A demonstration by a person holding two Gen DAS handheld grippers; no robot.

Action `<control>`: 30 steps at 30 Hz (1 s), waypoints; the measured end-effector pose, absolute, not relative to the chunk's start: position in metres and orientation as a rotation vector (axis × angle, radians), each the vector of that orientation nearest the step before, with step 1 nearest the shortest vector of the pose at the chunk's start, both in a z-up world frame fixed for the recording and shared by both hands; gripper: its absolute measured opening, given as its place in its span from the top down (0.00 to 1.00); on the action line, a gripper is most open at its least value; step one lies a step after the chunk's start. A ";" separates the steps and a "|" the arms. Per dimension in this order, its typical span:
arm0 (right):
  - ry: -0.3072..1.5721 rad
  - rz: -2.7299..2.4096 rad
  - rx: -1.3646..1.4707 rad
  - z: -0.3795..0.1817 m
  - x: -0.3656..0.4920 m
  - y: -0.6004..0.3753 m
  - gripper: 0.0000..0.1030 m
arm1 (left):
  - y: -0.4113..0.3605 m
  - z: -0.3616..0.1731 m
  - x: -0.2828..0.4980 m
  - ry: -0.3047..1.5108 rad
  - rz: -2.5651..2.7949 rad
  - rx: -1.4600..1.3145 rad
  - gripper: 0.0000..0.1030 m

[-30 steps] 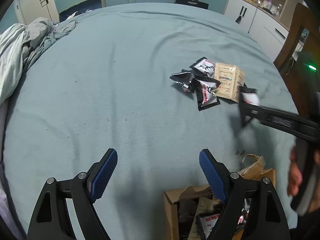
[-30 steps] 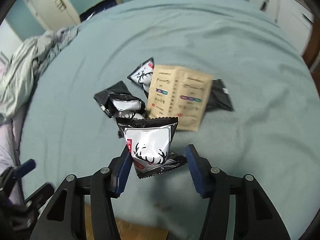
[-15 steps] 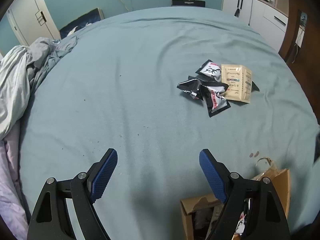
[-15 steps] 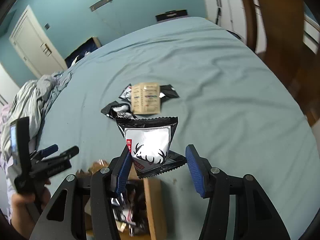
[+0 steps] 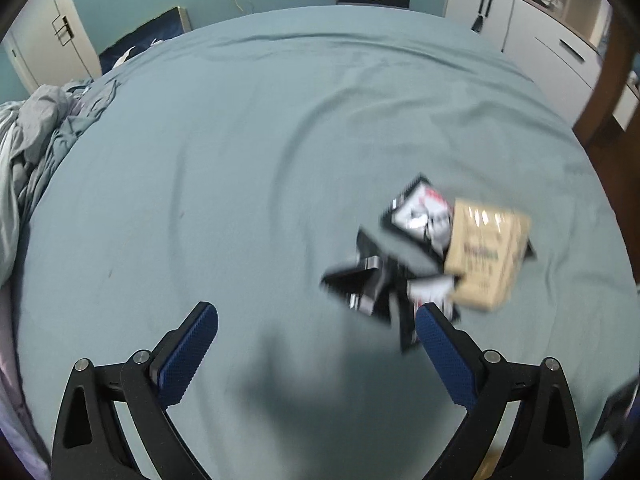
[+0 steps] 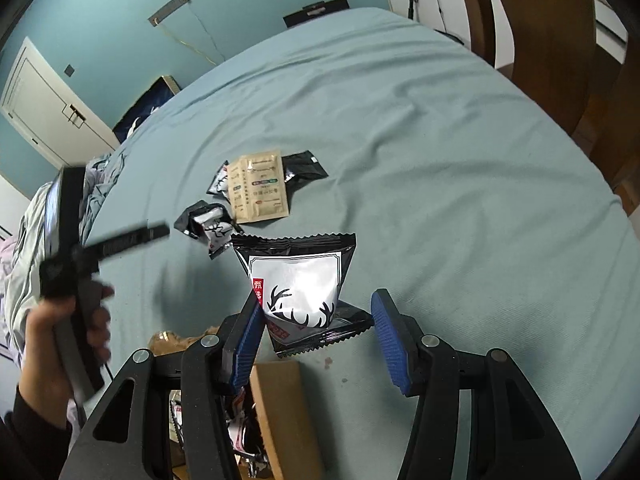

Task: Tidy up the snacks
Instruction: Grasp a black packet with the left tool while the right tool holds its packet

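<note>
My right gripper is up over the bed, and there's a black-and-silver snack packet with a deer-antler print in front of it. The packet's left edge sits against the left blue pad; the right pad stands clear of it with a gap showing, so I can't tell whether this counts as a real clamp or the packet is just hanging off one finger. Directly below the fingers is the open cardboard box, with more wrappers inside it.

Further out on the teal bedsheet lies the loose pile: a tan paper sachet in the middle, a black packet touching its right side, and crumpled black-and-white packets at its near left corner.

On the left, my left gripper hangs just short of that same pile, jaws wide apart, nothing between them. The picture is motion-blurred here, but I can make out the tan sachet and dark packets just beyond the right fingertip. From the right camera I see the left hand wrapped round that gripper's handle. Rumpled grey bedding lies at the far left edge.
</note>
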State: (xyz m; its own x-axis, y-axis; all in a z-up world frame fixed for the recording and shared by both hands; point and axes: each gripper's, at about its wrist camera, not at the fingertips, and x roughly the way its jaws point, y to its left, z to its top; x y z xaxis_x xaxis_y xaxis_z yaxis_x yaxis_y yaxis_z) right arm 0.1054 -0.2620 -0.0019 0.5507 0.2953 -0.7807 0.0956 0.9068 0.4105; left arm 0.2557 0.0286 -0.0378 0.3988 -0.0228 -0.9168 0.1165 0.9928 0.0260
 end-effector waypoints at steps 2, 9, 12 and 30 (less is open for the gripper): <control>1.003 0.140 0.447 -0.005 0.110 -0.264 0.49 | 0.023 -0.047 0.269 1.190 -0.087 0.088 0.02; 1.024 0.163 0.468 -0.014 0.124 -0.270 0.49 | 0.027 -0.094 0.301 1.362 -0.032 -0.015 0.09; 1.022 0.157 0.454 -0.015 0.125 -0.269 0.49 | 0.035 -0.104 0.302 1.384 -0.013 -0.062 0.20; 1.008 0.158 0.437 -0.004 0.113 -0.258 0.49 | 0.092 -0.067 0.275 1.298 0.031 -0.307 0.16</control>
